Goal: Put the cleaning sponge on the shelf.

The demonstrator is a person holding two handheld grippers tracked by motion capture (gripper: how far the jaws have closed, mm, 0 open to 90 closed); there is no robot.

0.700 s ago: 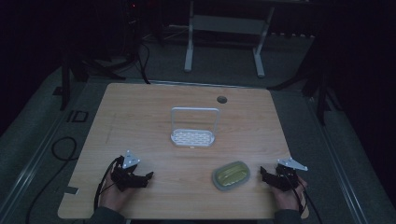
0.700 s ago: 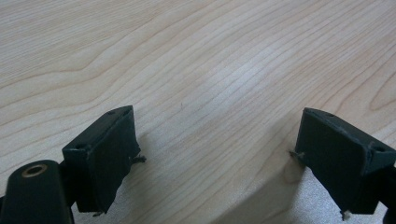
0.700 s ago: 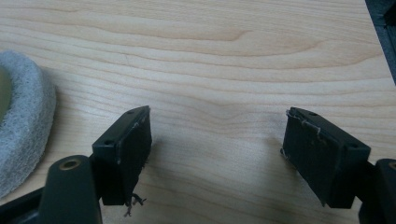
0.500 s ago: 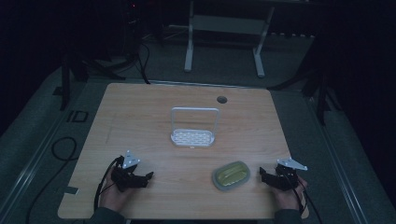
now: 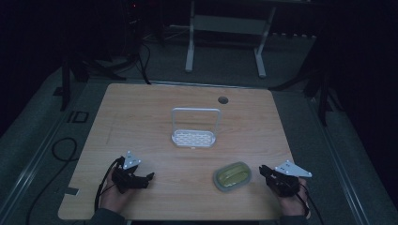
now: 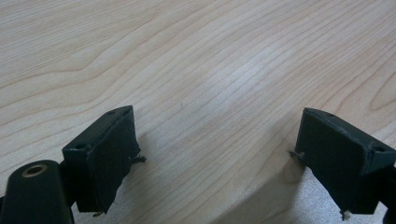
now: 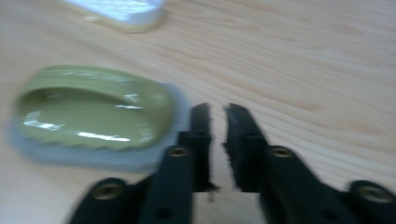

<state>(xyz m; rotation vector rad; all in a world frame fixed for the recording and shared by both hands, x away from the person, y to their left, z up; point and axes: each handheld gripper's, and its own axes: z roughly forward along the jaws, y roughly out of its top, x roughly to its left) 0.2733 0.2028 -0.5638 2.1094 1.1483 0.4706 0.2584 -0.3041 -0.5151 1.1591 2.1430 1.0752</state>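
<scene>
Left gripper (image 5: 141,178), jaws wide apart, rests near the light wooden table's (image 5: 141,117) front-left corner. Right gripper (image 5: 264,173), jaws nearly together, sits just beside the oval green-and-grey brush (image 5: 232,176) near the front edge. White wire-handled rack (image 5: 194,128) stands mid-table.

No text, label, brand, number or sign can be read anywhere in these pictures. In the high view, at the left of the frame just off the table's (image 5: 141,108) left edge, the floor (image 5: 42,136) carries a small dark marking (image 5: 77,116) made of boxy shapes, too dim and too small to make out as letters. A small pale patch (image 5: 72,191) lies on the floor at the lower left, and nothing on it is legible. The two gripper views show plain wood grain with no writing on it.
</scene>
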